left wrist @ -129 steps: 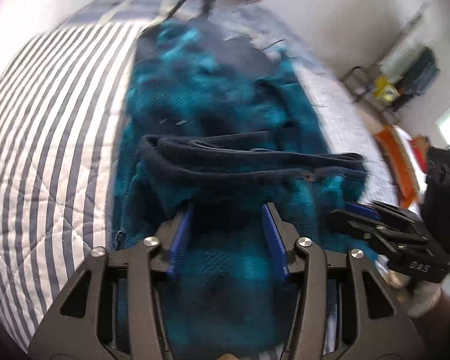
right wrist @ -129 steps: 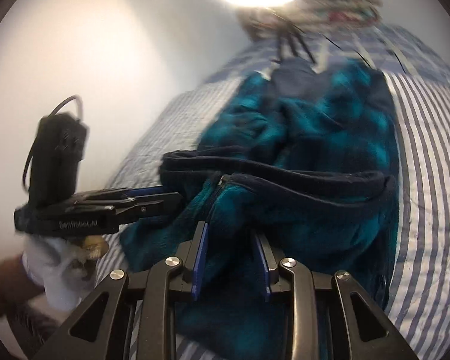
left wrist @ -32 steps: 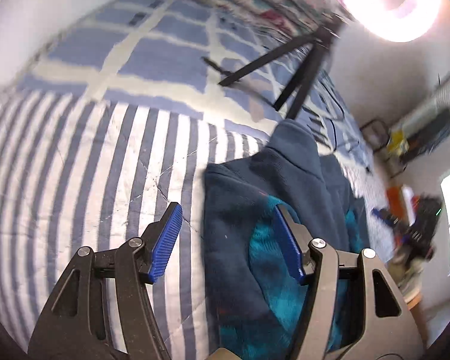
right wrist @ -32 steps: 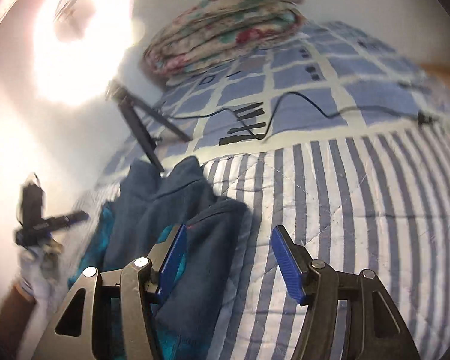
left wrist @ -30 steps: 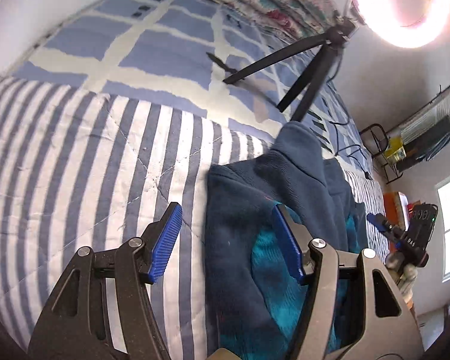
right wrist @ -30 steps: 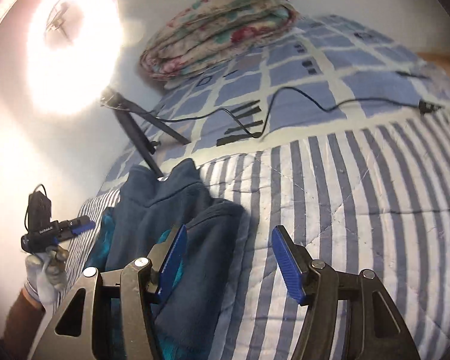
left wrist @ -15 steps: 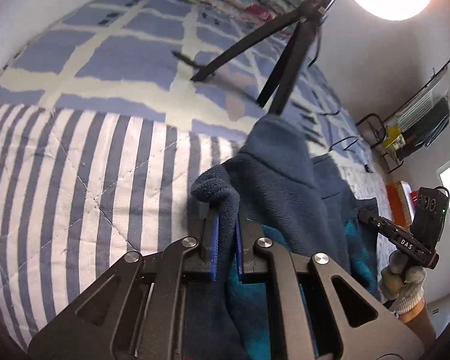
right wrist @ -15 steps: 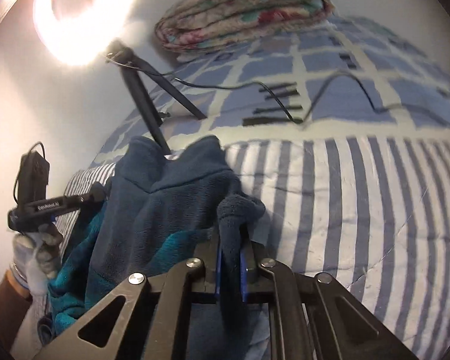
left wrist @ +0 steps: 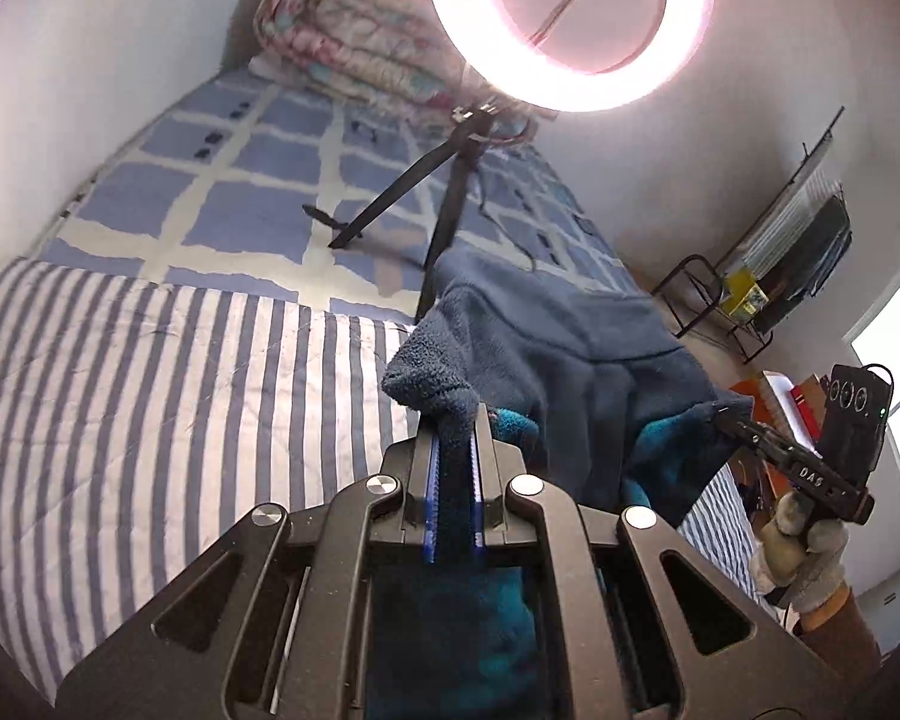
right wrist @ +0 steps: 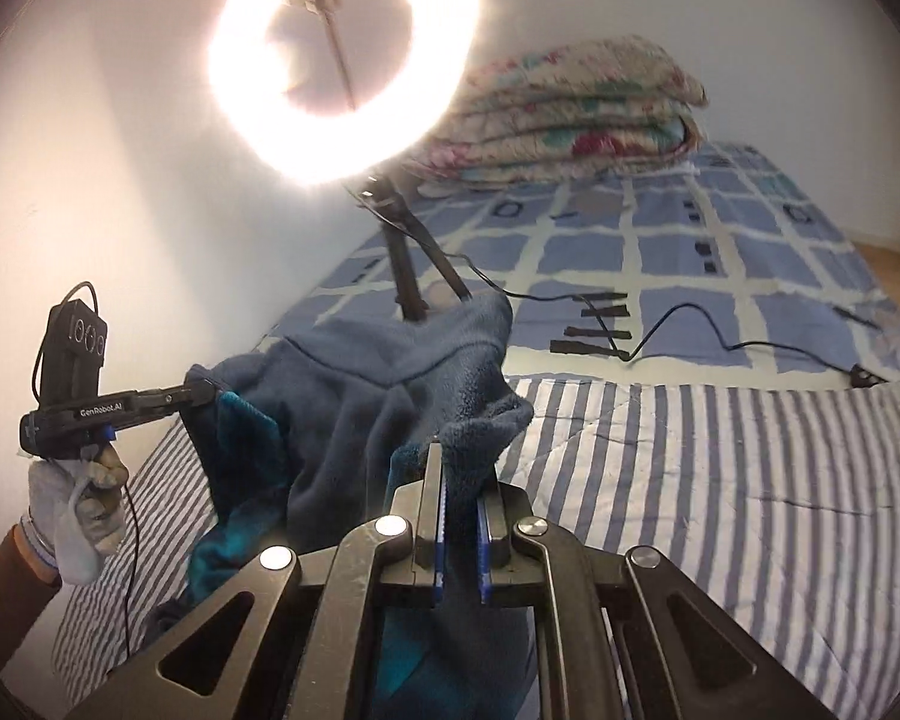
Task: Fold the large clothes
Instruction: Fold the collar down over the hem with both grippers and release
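Fleece jacket [left wrist: 570,354], dark blue outside and teal within, is seen lifted above the bed [left wrist: 150,372], stretched between two handheld grippers and raised clear of the striped quilt [right wrist: 720,468] that covers the near half of the bed. Beyond the jacket, a blue-and-cream checked sheet [left wrist: 240,192] is spread toward the head of the bed, where a folded floral blanket [right wrist: 576,102] is stacked against the wall. A lit ring light [right wrist: 342,54] on a black tripod [left wrist: 444,198] is stood on the checked sheet, just behind the jacket. One corner of the jacket is pinched by the left gripper [left wrist: 453,480], its blue-padded fingers [left wrist: 431,492] pressed closed on a fold of the fleece. The opposite corner is clamped in the same way by the right gripper [right wrist: 459,504], whose fingers [right wrist: 441,516] are closed on the cloth. A black cable [right wrist: 690,324] is trailed across the checked sheet, to the right of the jacket.
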The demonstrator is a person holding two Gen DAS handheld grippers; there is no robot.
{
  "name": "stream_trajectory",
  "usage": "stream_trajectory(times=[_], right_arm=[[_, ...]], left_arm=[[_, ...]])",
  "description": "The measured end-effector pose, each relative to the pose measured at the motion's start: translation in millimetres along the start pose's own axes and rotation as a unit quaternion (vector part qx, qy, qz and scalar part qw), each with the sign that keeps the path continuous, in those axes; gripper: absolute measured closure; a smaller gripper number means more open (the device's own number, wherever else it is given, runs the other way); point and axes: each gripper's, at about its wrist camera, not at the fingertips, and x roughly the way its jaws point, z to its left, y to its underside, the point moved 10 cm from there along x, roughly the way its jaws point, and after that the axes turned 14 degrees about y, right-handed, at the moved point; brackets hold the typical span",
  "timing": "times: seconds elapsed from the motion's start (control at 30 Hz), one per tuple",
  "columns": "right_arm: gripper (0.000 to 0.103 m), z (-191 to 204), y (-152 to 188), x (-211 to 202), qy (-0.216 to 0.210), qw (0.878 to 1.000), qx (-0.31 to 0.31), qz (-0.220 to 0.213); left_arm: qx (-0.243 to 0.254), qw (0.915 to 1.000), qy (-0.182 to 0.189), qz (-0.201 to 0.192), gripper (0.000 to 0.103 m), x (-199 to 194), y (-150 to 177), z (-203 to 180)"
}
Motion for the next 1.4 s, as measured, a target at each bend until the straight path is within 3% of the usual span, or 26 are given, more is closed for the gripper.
stream_trajectory(times=[0.2, 0.57, 0.87, 1.07, 1.13, 1.2, 1.23, 1.33, 1.4], right_arm=[[0.099, 20, 24, -58, -0.003, 1.000, -0.009, -0.005], [0.099, 34, 117, -135, -0.010, 1.000, 0.005, 0.010], [0.099, 44, 208, -151, 0.009, 0.999, -0.009, 0.046], [0.098, 46, 238, -149, 0.047, 0.997, -0.042, 0.053], [0.095, 46, 239, -154, 0.057, 0.996, -0.052, 0.048], [0.081, 43, 242, -160, 0.075, 0.993, -0.069, 0.052], [0.073, 41, 246, -164, 0.083, 0.992, -0.078, 0.055], [0.072, 30, 252, -183, 0.084, 0.992, -0.069, 0.058], [0.072, 23, 250, -195, 0.058, 0.996, -0.030, 0.056]], left_arm=[[0.012, 0.9999, 0.002, -0.005, 0.098, -47, 32, -38], [0.009, 0.9999, 0.005, 0.008, 0.098, -109, 123, -72], [0.004, 0.9983, -0.026, 0.053, 0.098, -131, 211, -59], [0.039, 0.9943, -0.049, 0.087, 0.097, -138, 253, -59], [0.044, 0.9938, -0.045, 0.092, 0.092, -144, 258, -61], [0.045, 0.9931, -0.047, 0.098, 0.076, -154, 260, -61], [0.043, 0.9934, -0.041, 0.098, 0.074, -161, 262, -61], [0.019, 0.9957, -0.021, 0.089, 0.066, -185, 261, -58], [-0.015, 0.9976, -0.010, 0.067, 0.053, -197, 251, -50]])
